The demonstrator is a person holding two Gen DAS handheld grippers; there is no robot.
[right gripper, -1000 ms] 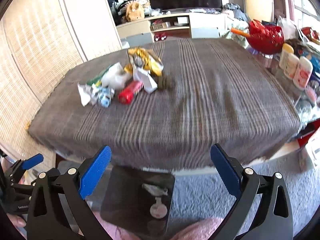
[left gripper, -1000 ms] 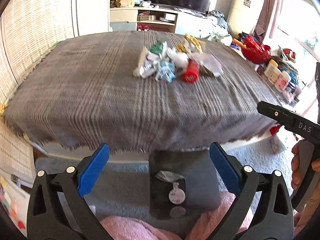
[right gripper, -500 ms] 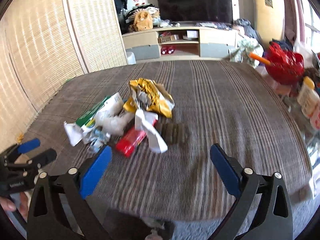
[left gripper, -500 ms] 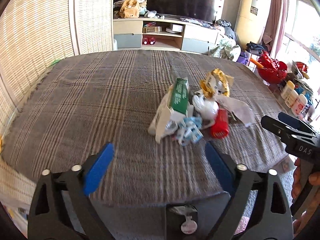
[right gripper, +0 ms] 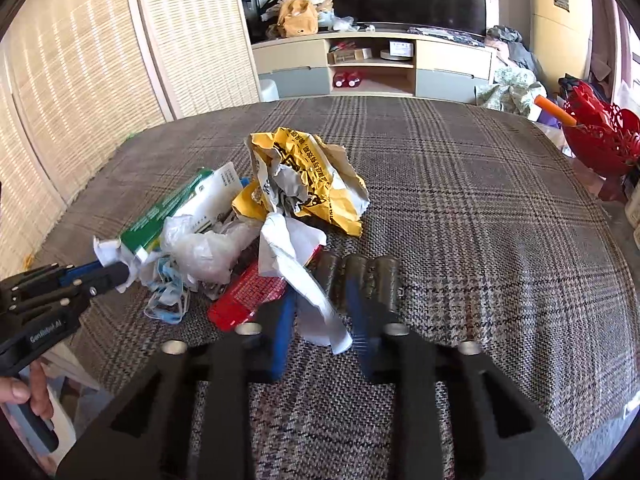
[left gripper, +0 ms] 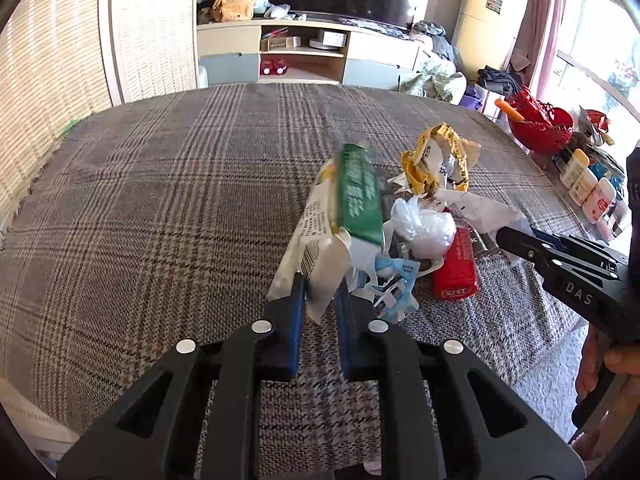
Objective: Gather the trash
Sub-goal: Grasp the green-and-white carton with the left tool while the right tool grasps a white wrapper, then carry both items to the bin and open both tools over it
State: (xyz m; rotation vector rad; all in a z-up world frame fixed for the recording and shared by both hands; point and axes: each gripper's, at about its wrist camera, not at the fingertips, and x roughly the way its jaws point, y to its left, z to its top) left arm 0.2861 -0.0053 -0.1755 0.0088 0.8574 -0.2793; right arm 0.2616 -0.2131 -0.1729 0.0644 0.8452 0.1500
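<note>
The trash pile [left gripper: 404, 220] is lying on the plaid cloth [left gripper: 160, 200] of the table, directly ahead of both grippers.

Left gripper [left gripper: 320, 300]: its jaws have just been closing, and its blue pads [left gripper: 296, 312] are now pinching the white end flap of the green and white carton [left gripper: 348, 208], which is running away from the tips toward the far side of the table. Just to the right of the tips, a blue and white scrap [left gripper: 394, 284], a crumpled clear bag [left gripper: 424, 224] and a red packet [left gripper: 456, 264] are lying against one another. The yellow wrapper [left gripper: 436, 160] is lying beyond them.

Right gripper [right gripper: 322, 316]: its jaws have also just been closing, and a strip of white paper [right gripper: 304, 276] is hanging between its blue pads [right gripper: 282, 328]. Whether the pads are pressing on the paper cannot be told. A dark ribbed object [right gripper: 360, 276] is lying just past the right pad.

Both grippers are pointing steeply downward at the pile from the near table edge, side by side. In each view, a hand [right gripper: 24, 392] is gripping the other tool's handle at the frame edge
</note>
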